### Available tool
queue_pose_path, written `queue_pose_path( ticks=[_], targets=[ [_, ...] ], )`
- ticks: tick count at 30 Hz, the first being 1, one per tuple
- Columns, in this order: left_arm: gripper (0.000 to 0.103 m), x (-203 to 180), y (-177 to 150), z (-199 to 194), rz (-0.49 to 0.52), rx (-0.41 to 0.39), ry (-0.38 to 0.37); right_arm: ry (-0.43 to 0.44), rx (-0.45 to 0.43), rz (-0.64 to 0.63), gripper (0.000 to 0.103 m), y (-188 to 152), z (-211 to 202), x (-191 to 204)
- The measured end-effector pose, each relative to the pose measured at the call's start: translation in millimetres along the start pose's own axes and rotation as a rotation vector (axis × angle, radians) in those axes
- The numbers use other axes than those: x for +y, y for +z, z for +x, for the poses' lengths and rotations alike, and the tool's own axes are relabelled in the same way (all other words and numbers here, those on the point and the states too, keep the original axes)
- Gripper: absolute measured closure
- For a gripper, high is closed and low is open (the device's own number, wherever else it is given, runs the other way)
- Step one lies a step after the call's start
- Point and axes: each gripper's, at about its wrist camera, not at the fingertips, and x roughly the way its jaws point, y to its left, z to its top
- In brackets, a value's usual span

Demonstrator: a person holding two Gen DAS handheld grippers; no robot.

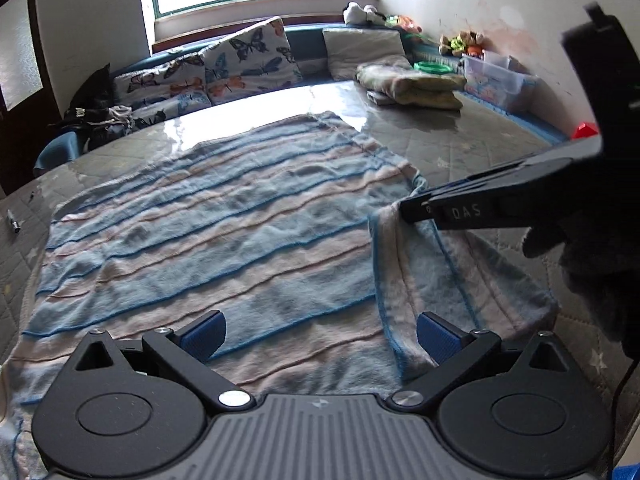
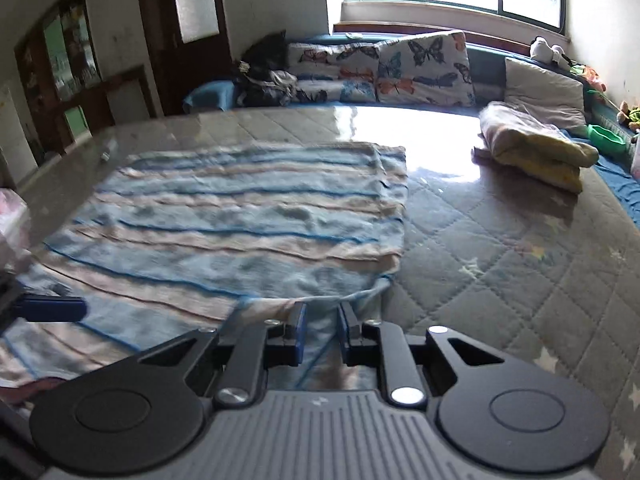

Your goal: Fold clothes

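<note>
Your striped blanket (image 1: 208, 216) lies spread flat on the quilted mattress (image 1: 472, 140), which has a glossy cover. Its far edge stops short of the butterfly pillows (image 1: 240, 60) along the far side, leaving a bare, shiny band of mattress between them. To the right of the blanket you have wide open mattress, running to a folded yellowish blanket (image 1: 412, 84) at the far right and a clear storage box (image 1: 500, 76) by the wall. On the left, the blanket's edge runs close to the mattress edge, where a small dark object (image 1: 14, 222) lies.

Your right claw (image 1: 408, 210) is nearly closed and pinches the blanket's near right corner; in its own view the fabric passes between the blue pads (image 2: 301, 332). The lifted corner is turned over onto the blanket, forming a narrow flap along the right side.

Your left claw (image 1: 320, 336) stands wide open with nothing between its blue pads (image 1: 204, 334), hovering low over the blanket's near edge. The folded flap's near end lies just beside its right pad.
</note>
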Motion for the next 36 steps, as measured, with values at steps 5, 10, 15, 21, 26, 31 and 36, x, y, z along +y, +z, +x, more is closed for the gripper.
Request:
queue_pose_path(
  ticks=[5, 10, 15, 21, 26, 31, 36],
  targets=[
    [0.0, 0, -5, 10, 0.007, 0.022, -0.012, -0.001, -0.013, 0.0, 0.088, -5, -9, -4],
    [0.0, 10, -8, 2, -0.014, 0.012, -0.01, 0.032, -0.015, -0.046, 0.088, -19, -33, 9],
    [0.0, 33, -17, -15, -0.046, -0.003, 0.037, 0.057, 0.007, -0.081, 0.087, -42, -51, 29],
    [0.0, 73, -37, -40, -0.139, -0.015, 0.14, 0.077, 0.014, -0.147, 0.083, -64, -62, 56],
    [0.0, 108, -64, -72, -0.22, -0.045, 0.27, 0.054, 0.002, -0.166, 0.083, -65, -64, 67],
    [0.007, 160, -96, -103, -0.355, -0.05, 0.433, 0.089, -0.021, -0.154, 0.082, -57, -61, 79],
    [0.017, 213, -126, -126, -0.504, -0.03, 0.581, 0.108, -0.006, -0.134, 0.082, -59, -47, 89]
  ],
)
